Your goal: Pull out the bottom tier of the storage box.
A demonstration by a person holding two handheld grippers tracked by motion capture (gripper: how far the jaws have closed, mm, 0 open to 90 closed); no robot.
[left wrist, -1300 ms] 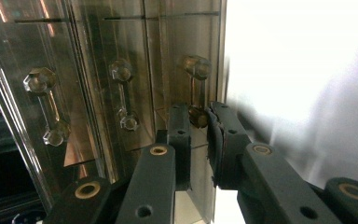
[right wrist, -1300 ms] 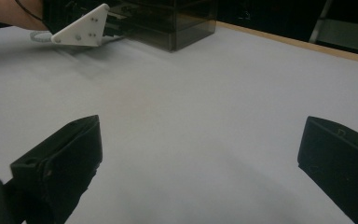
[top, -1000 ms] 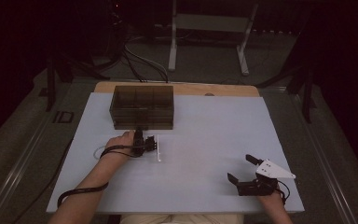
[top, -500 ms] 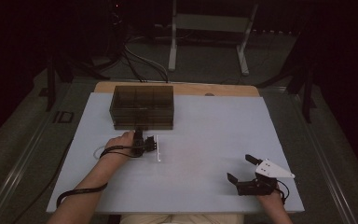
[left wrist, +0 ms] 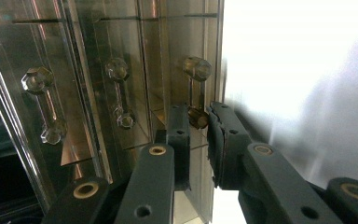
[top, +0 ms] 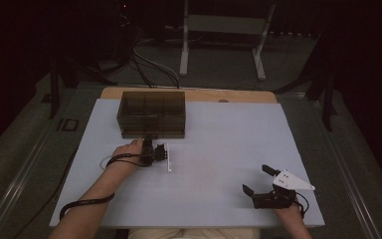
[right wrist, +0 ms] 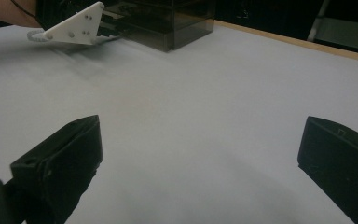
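Observation:
A smoky see-through drawer box point(top: 151, 112) stands at the back left of the white table point(top: 219, 149). My left gripper point(top: 148, 142) reaches its front face low down, turned on its side. In the left gripper view the jaws point(left wrist: 198, 111) sit shut on the lower knob of a clear drawer handle point(left wrist: 196, 70), on the drawer nearest the table top. Two more handles point(left wrist: 119, 93) show beside it. My right gripper point(top: 257, 179) rests near the front right corner, open, with bare table between its fingers point(right wrist: 200, 135).
The right gripper view has the drawer box point(right wrist: 168, 23) far off, with the left gripper's white plate point(right wrist: 77, 23) before it. A wooden strip point(top: 189, 94) edges the table's back. Metal stand legs point(top: 184, 50) and cables point(top: 144, 64) lie on the floor behind.

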